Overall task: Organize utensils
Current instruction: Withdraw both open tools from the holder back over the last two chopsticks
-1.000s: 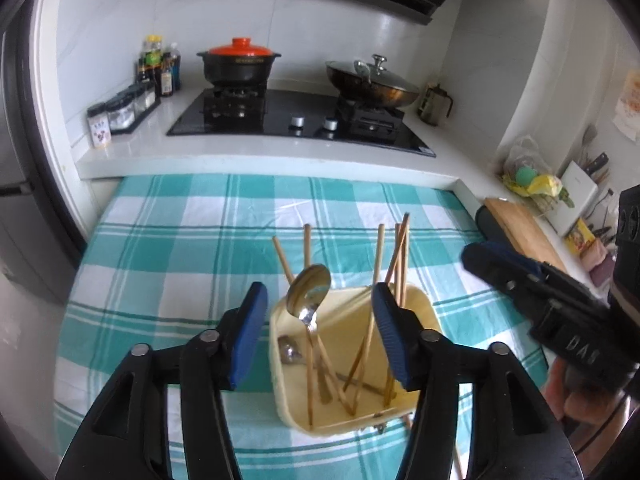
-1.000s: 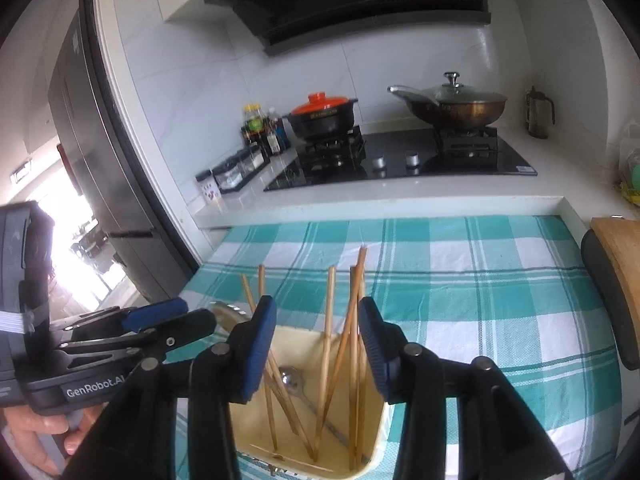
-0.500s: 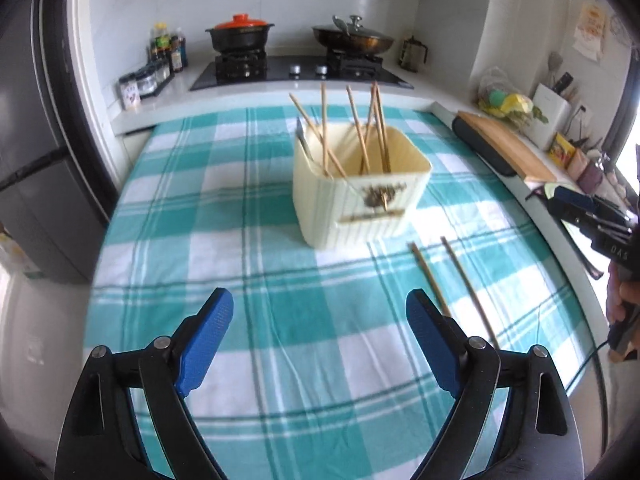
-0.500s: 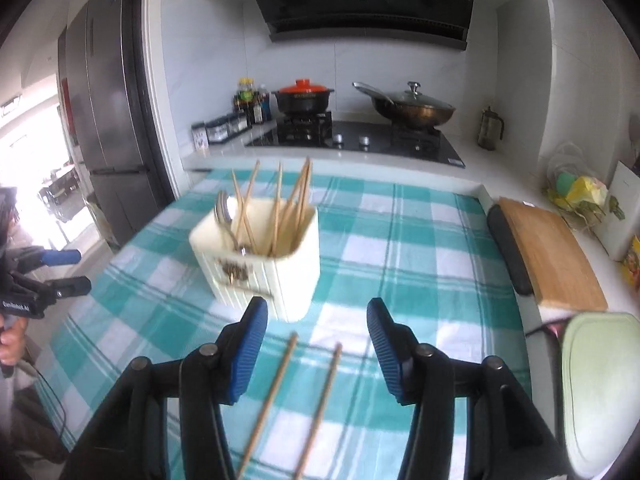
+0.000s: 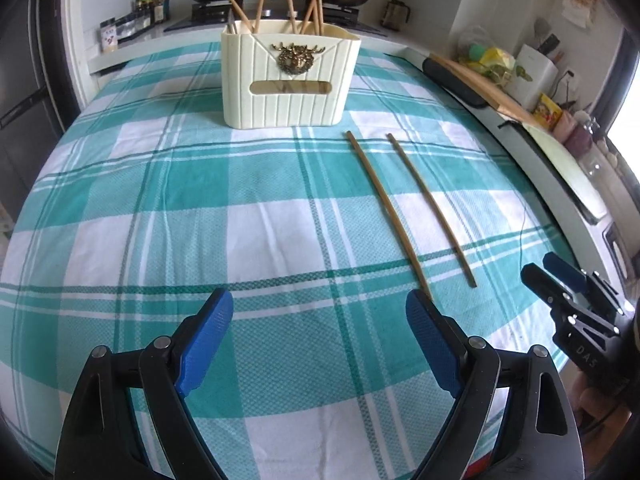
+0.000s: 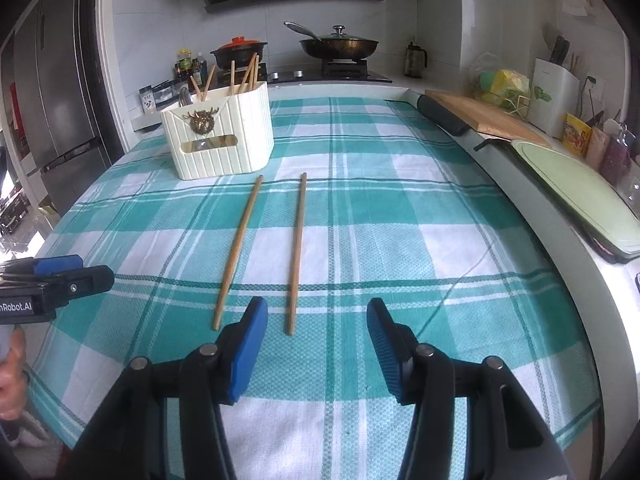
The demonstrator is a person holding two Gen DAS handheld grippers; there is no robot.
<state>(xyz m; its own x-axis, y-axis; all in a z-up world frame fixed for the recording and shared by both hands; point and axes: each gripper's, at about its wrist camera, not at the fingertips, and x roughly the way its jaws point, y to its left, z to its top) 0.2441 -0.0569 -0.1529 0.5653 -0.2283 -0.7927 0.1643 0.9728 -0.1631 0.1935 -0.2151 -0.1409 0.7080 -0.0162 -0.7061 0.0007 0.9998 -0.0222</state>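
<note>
I see two loose wooden chopsticks [image 6: 240, 246] [image 6: 297, 254] lying nearly parallel mid-frame; the cream holder [image 6: 218, 132], upper left, stands upright holding more chopsticks.

Two chopsticks lie loose on the checked cloth, the left chopstick [image 6: 237, 249] and the right chopstick [image 6: 296, 253], side by side and apart. One cream utensil holder [image 6: 219, 133] stands behind them with about five chopsticks in it [image 6: 245, 73] and one spoon [image 6: 184, 96]. Farther back there are two pots on the stove, one cutting board [image 6: 484, 120], and two grippers, the left gripper [image 5: 319, 345] and the right gripper [image 6: 316, 345].
</note>
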